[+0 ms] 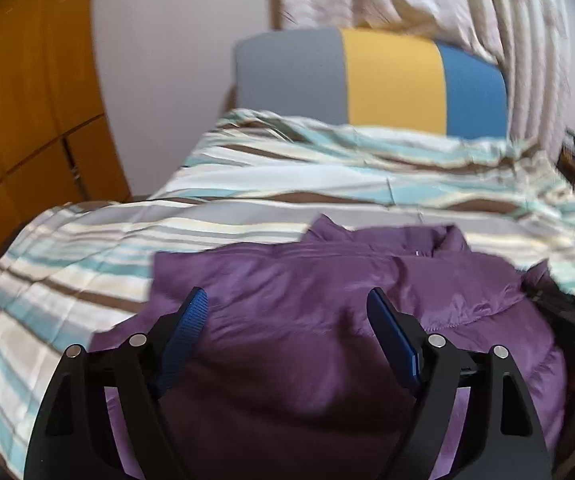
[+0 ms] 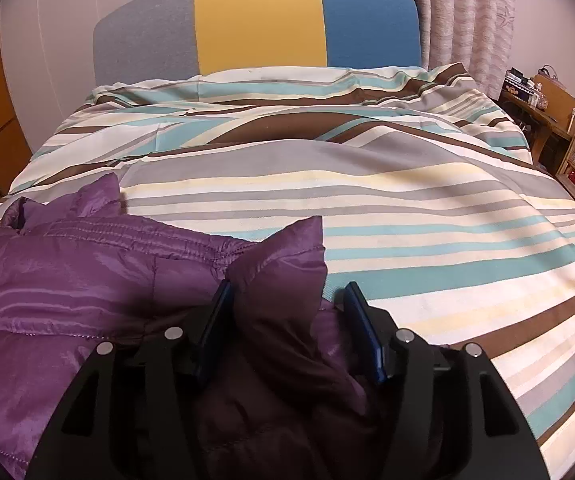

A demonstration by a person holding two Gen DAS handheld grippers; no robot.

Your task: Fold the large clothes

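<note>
1. Purple puffer jacket (image 1: 327, 280) lying on the near end of a bed, on a striped duvet (image 1: 87, 248) in teal, brown, cream and grey; collar toward the far side.
2. Left gripper (image 1: 287, 312) above the jacket, blue pads (image 1: 191, 320) spread wide, nothing between them, clear of the fabric.
3. Right gripper (image 2: 287, 300) at the jacket's right edge, pads parted; a raised fold of purple fabric (image 2: 283, 264) between them, against the left pad, with a gap before the right one. Not clamped.
4. Far end: headboard (image 2: 255, 24) in grey, yellow and blue panels; curtain (image 2: 467, 16) at far right.
5. Orange wardrobe (image 1: 27, 100) at left; wooden furniture (image 2: 555, 112) at right.
</note>
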